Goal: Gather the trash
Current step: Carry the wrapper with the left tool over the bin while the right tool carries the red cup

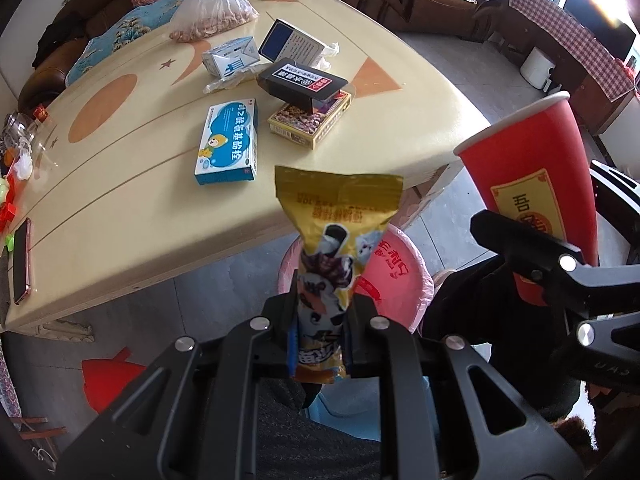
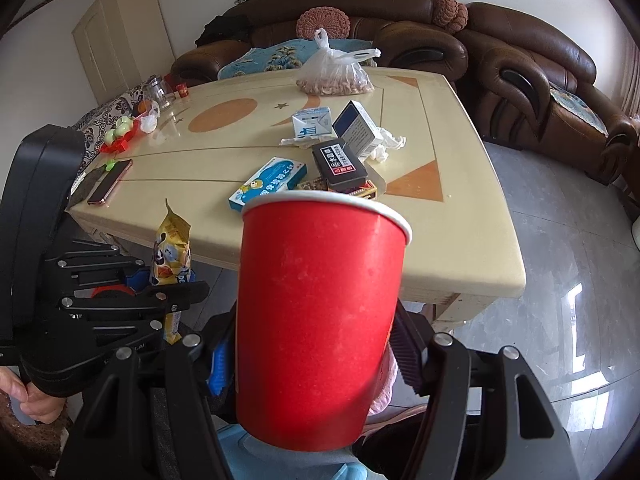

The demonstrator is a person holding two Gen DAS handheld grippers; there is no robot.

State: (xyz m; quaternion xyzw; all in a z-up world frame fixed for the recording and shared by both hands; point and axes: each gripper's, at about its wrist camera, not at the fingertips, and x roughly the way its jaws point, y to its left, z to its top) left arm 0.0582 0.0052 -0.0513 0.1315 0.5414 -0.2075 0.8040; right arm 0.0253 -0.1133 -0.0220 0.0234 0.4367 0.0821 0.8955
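My left gripper point(image 1: 320, 336) is shut on a yellow snack wrapper point(image 1: 336, 224) and holds it upright above a pink-lined trash bin point(image 1: 396, 264) by the table's near edge. My right gripper point(image 2: 312, 360) is shut on a red paper cup point(image 2: 316, 312), held upright in front of the table; the cup also shows in the left wrist view point(image 1: 536, 184). The left gripper with the wrapper point(image 2: 170, 248) shows at the left of the right wrist view. On the cream table point(image 1: 140, 208) lie a blue medicine box point(image 1: 228, 144), a black box point(image 1: 304, 82), a patterned box point(image 1: 310, 120) and crumpled tissue point(image 2: 386, 146).
A bag of peanuts point(image 1: 208, 12) sits at the table's far side, a phone point(image 1: 22, 264) and a glass jar point(image 2: 158, 90) at its left end. Brown sofas point(image 2: 520, 80) stand behind. A red object point(image 1: 108, 380) lies on the tiled floor.
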